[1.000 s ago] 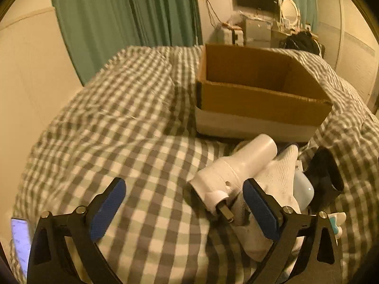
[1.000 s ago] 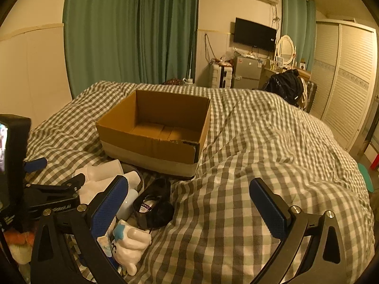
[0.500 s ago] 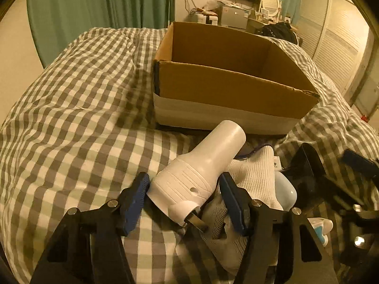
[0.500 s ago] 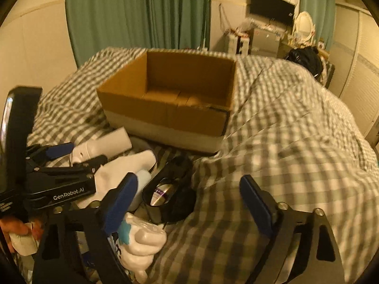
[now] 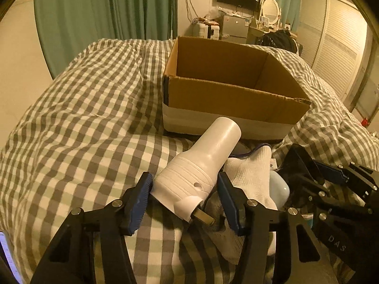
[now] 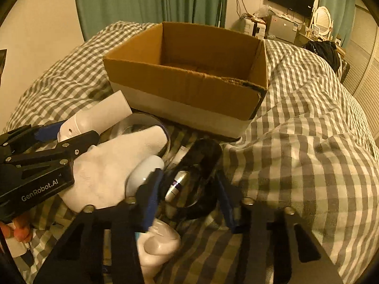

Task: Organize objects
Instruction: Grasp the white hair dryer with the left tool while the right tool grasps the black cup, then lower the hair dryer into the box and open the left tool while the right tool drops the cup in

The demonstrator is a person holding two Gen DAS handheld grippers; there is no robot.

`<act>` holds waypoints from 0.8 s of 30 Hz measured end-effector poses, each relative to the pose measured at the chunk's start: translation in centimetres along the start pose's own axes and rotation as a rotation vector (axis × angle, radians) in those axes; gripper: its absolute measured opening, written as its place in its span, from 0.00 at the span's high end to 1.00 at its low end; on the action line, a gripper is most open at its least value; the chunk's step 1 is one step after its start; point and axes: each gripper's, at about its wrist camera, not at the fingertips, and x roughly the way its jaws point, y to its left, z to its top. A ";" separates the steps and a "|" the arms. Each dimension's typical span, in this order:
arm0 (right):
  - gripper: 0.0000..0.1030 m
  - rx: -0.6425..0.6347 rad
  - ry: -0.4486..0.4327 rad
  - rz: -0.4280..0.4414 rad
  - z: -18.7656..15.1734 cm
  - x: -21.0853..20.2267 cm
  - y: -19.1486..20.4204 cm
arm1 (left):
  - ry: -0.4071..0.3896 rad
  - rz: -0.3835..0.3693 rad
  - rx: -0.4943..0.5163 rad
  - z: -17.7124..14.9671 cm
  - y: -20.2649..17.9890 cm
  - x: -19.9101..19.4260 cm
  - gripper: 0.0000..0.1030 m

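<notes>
A white hair dryer [image 5: 201, 165] lies on the checked bedspread in front of an open, empty cardboard box [image 5: 227, 90]. My left gripper [image 5: 183, 201] has its blue pads on both sides of the dryer's body, touching it. The dryer [image 6: 94, 118] and left gripper [image 6: 45, 146] also show in the right wrist view. My right gripper [image 6: 187, 198] has closed around a black glossy pouch [image 6: 201, 165] with a silver tube inside. A white sock [image 6: 113, 165] and a pale blue object [image 6: 144, 172] lie between the two.
The box [image 6: 189, 90] stands mid-bed. A white hand-shaped figure [image 6: 158, 243] lies under my right gripper. Green curtains, a TV, a dresser and a louvred wardrobe stand behind the bed. The bedspread [image 6: 308, 142] bulges at the right.
Both grippers moved forward and down and narrowed. The left closed onto the hair dryer. The right closed around the black pouch.
</notes>
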 end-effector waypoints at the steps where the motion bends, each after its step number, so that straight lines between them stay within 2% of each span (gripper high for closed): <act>1: 0.63 -0.002 -0.009 -0.004 0.0 -0.2 0.0 | -0.007 0.002 0.006 0.0 0.0 -0.2 0.44; 8: 0.70 0.011 -0.088 0.012 0.5 -2.5 -0.3 | -0.056 0.021 0.008 0.9 0.2 -1.9 0.44; 17: 0.71 -0.030 -0.209 0.021 2.3 -5.8 0.3 | -0.143 0.014 -0.003 3.7 0.8 -4.8 0.44; 24: 0.72 -0.059 -0.303 -0.010 6.4 -8.8 -0.7 | -0.184 -0.003 -0.003 7.4 0.8 -5.4 0.44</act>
